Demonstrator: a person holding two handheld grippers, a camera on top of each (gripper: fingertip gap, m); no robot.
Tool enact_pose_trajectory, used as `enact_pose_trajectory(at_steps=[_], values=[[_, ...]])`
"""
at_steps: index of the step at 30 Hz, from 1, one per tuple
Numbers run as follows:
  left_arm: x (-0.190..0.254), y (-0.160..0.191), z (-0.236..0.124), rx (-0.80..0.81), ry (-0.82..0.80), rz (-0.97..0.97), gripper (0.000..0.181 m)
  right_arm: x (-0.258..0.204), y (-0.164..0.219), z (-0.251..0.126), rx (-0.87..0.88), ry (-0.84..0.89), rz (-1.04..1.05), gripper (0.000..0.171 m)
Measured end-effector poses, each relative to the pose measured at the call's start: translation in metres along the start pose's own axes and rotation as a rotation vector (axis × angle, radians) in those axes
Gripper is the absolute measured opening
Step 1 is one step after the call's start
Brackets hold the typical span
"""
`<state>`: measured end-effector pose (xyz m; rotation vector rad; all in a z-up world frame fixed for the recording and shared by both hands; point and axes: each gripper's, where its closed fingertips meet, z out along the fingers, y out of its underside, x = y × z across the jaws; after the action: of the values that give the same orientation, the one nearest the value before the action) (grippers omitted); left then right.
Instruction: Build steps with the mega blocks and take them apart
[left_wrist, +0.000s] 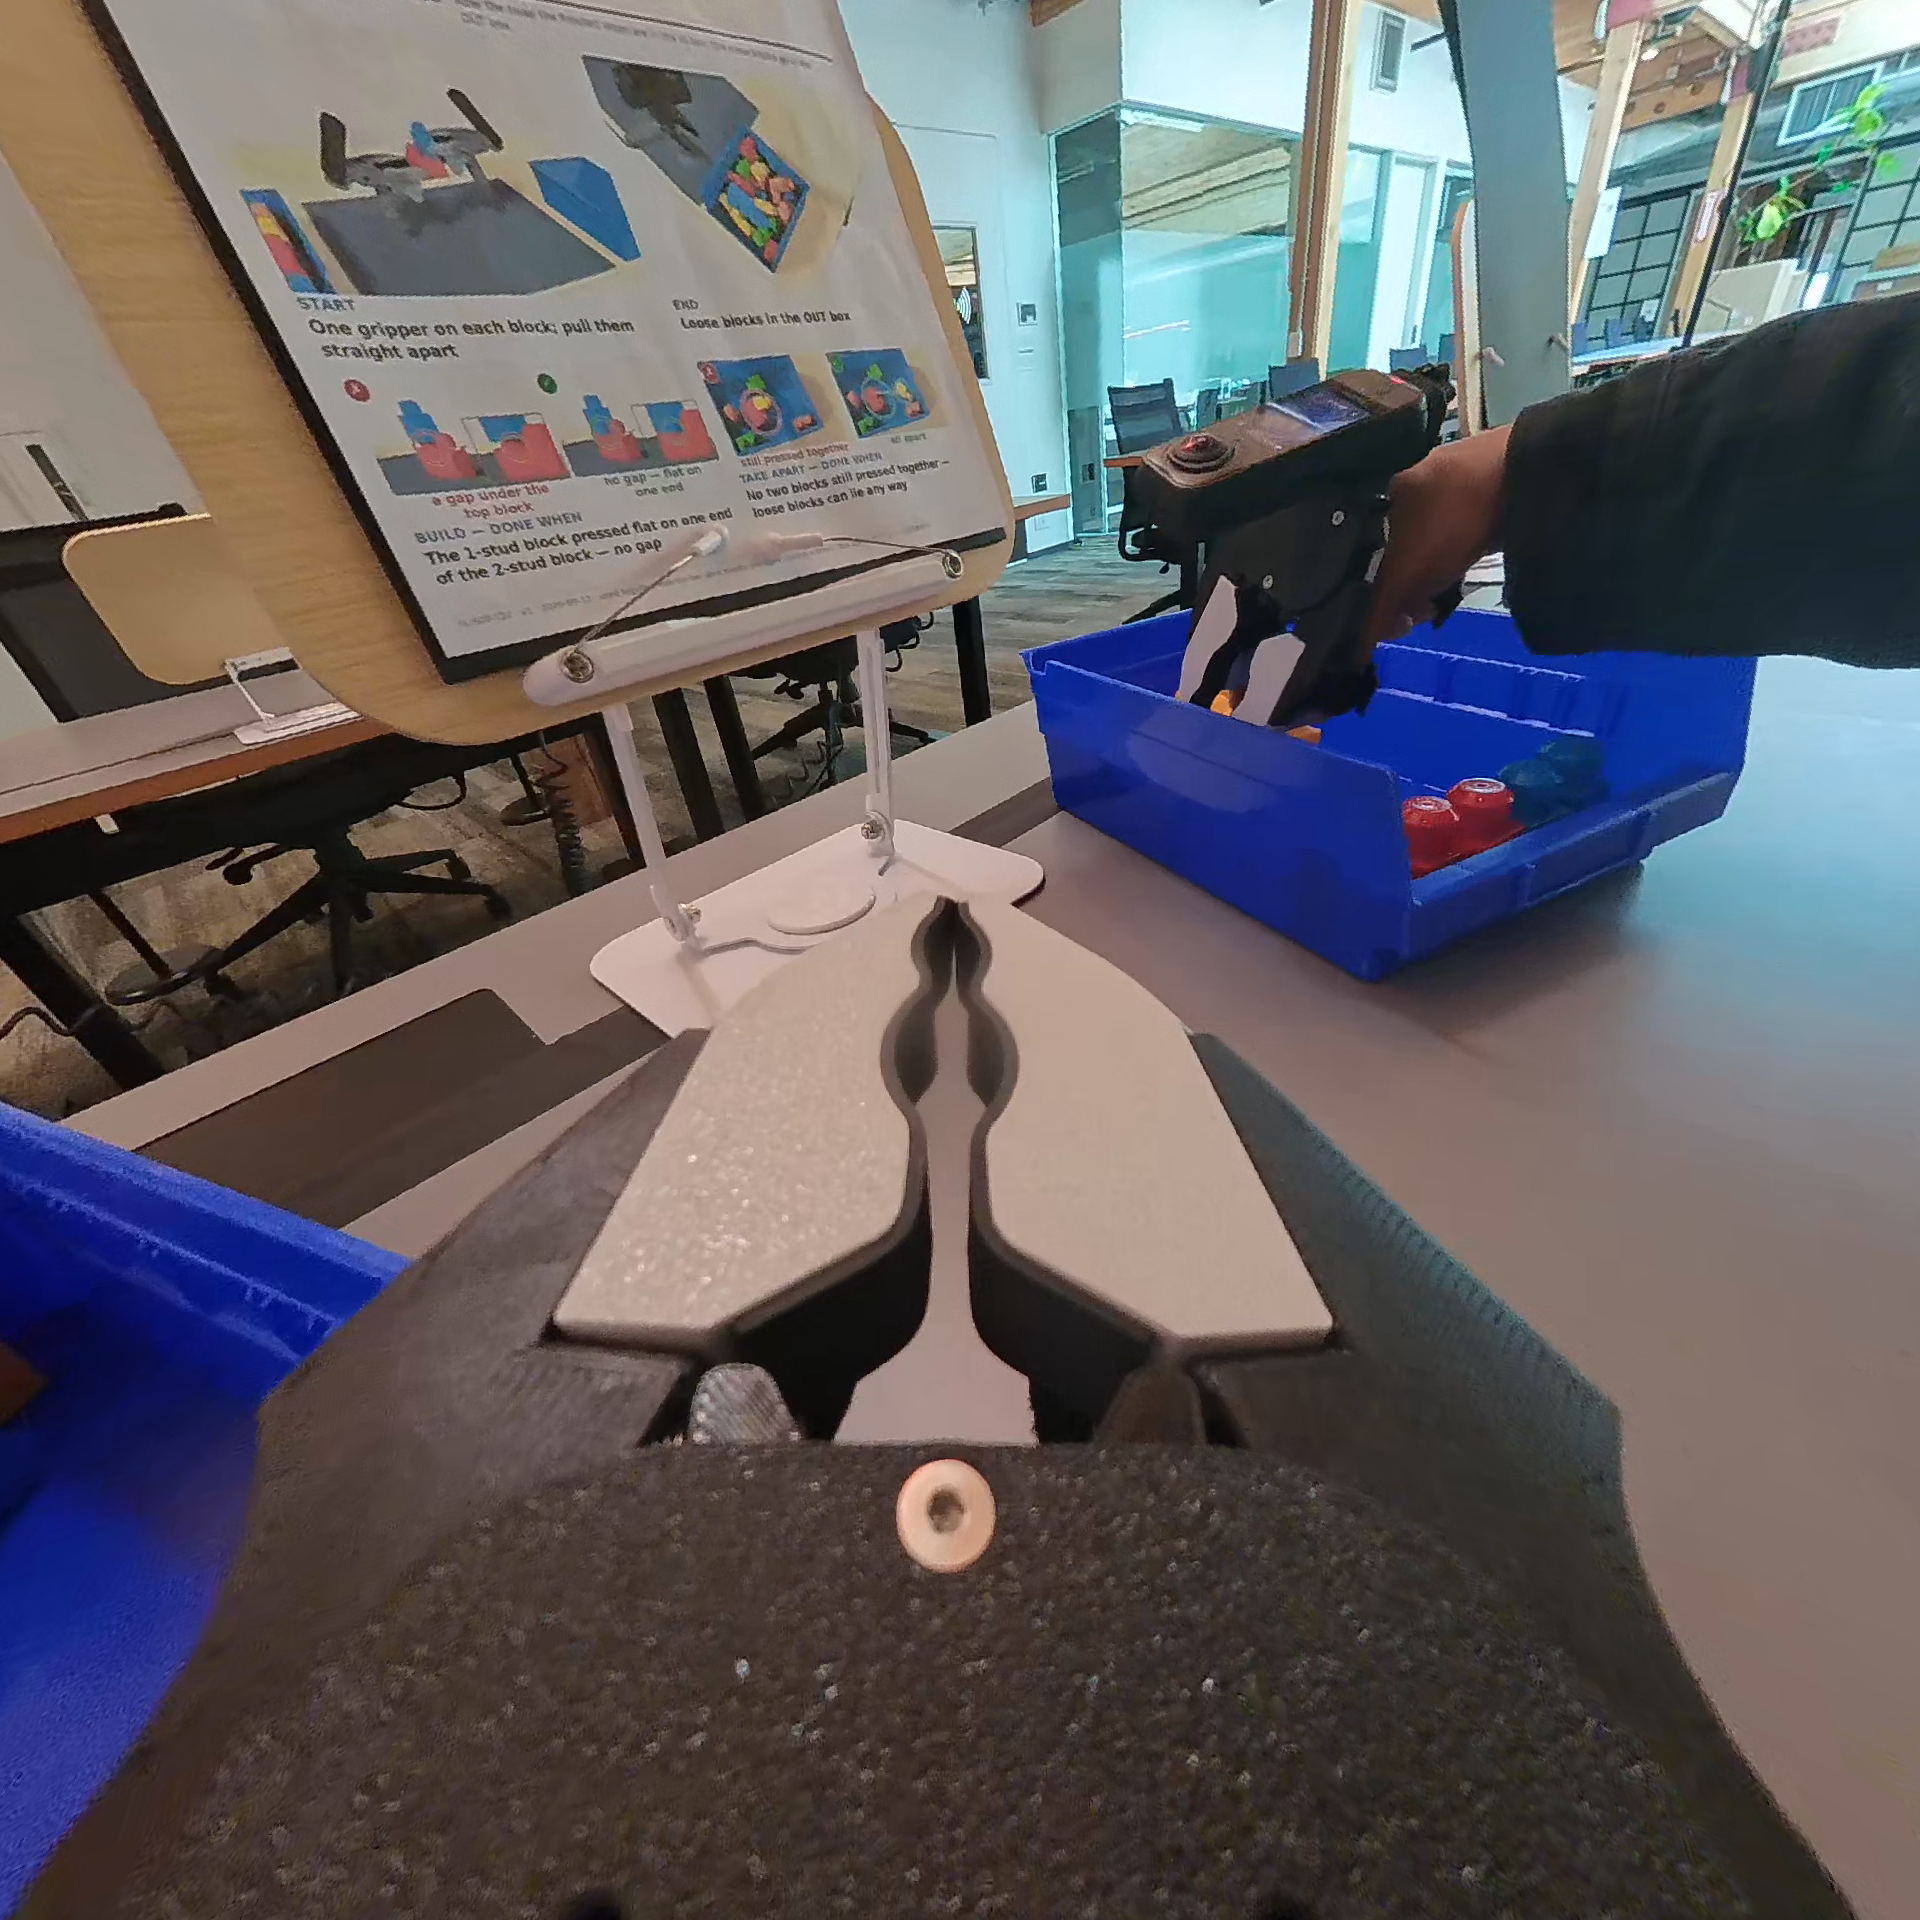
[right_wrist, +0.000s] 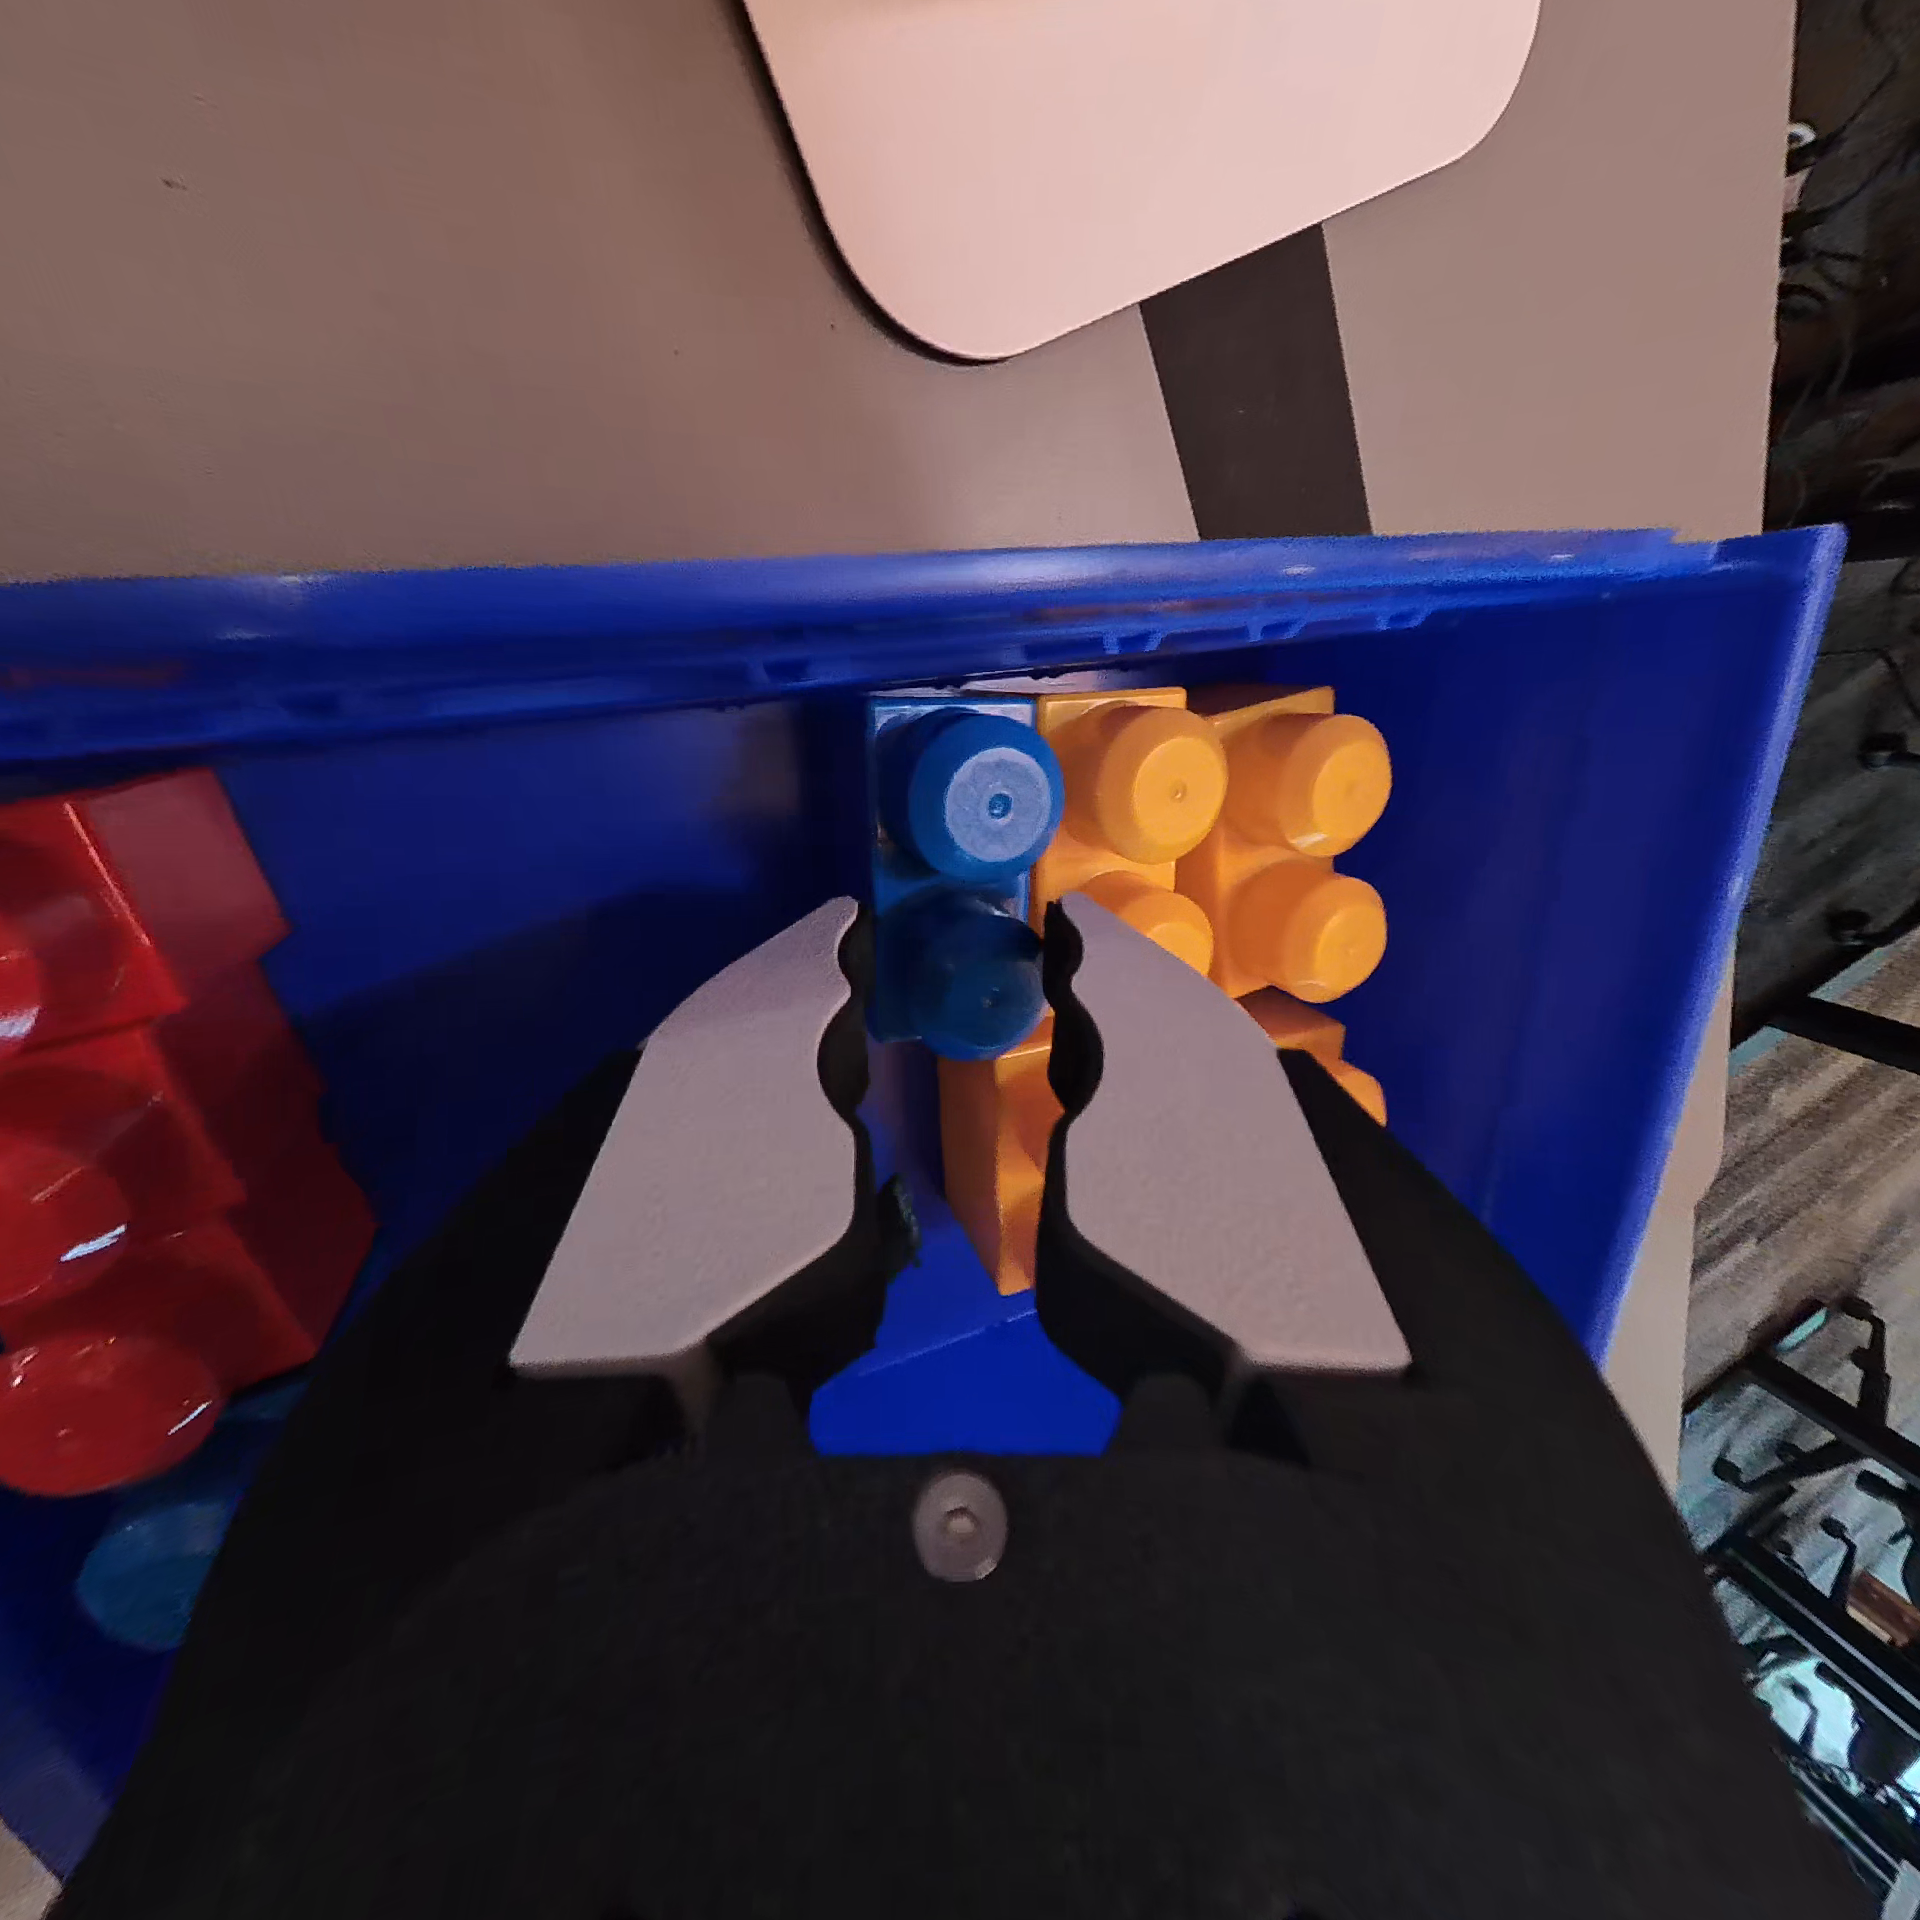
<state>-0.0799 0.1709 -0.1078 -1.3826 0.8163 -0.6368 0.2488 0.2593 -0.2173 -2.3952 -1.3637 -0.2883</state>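
The right tongs (right_wrist: 951, 925) straddle a blue two-stud block (right_wrist: 961, 883) in the blue bin (right_wrist: 623, 634), contact unclear. Their fingers hide part of the orange blocks (right_wrist: 1226, 831). The left tongs (left_wrist: 954, 920) are clenched empty above the tabletop (left_wrist: 1558, 1091).

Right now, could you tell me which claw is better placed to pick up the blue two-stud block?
The right claw: it is inside the blue bin, open, its fingertips on either side of the blue two-stud block. The left claw is shut over the table, away from that bin.
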Motion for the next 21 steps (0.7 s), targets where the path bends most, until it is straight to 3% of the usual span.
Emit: enact_pose_trajectory(at_steps=[7,13,17,21], values=[[0.001,0.000,0.000,-0.003,0.001,0.010,0.000,0.004,-0.002,-0.005,0.034,0.043,0.007,0.034],[-0.004,-0.003,-0.003,0.005,-0.008,0.005,0.000,0.004,-0.048,-0.070,0.322,0.108,0.082,0.039],[-0.016,-0.008,-0.006,0.030,-0.063,-0.009,0.000,-0.054,-0.109,-0.114,0.507,0.005,-0.016,0.041],[-0.034,-0.012,-0.014,0.060,-0.167,-0.009,0.000,-0.149,-0.172,-0.123,0.557,-0.185,-0.205,0.042]])
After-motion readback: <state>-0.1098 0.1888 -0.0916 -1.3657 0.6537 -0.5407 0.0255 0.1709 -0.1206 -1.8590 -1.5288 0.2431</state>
